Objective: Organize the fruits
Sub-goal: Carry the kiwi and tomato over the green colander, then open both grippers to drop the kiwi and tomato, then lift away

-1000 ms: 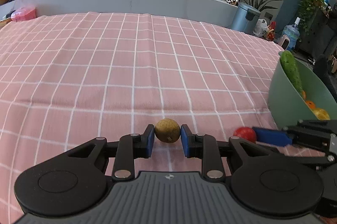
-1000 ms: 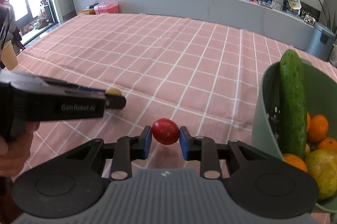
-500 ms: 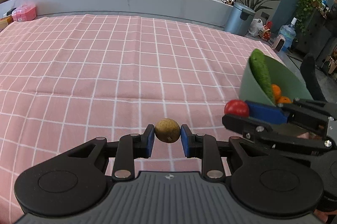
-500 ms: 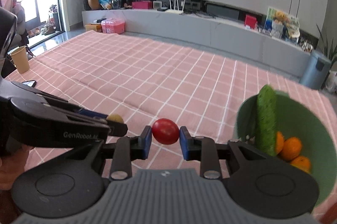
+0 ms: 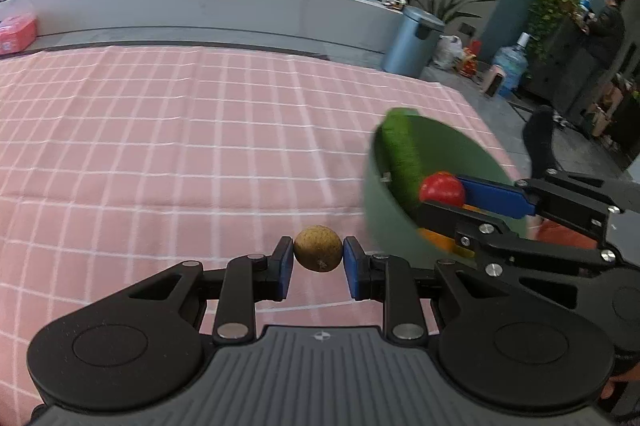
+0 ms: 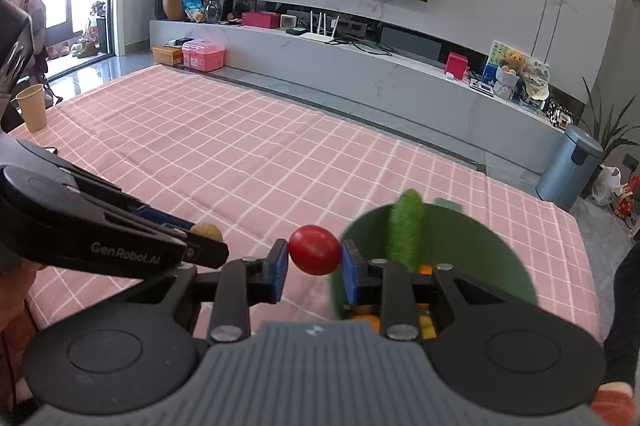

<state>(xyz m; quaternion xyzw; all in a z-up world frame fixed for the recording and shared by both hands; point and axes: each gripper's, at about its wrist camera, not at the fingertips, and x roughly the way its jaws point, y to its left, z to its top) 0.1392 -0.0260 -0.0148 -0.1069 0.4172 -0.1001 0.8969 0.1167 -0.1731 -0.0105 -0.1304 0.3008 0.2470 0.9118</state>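
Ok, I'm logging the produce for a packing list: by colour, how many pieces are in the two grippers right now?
Red: 1, cherry tomato in the right gripper
Tan-brown: 1, small round fruit in the left gripper
Total: 2

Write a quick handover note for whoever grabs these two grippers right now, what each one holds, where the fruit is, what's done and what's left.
Left gripper: shut on a small brown fruit, held above the pink checked cloth.
Right gripper: shut on a red tomato, at the near edge of the green bowl.
Bowl: already holds a cucumber leaning on the rim, plus orange fruits low inside, mostly hidden behind the gripper.
Done: both loose pieces picked up off the cloth.
Left: carry the tomato and the brown fruit over the bowl and release them. No other loose fruit is visible on the cloth.
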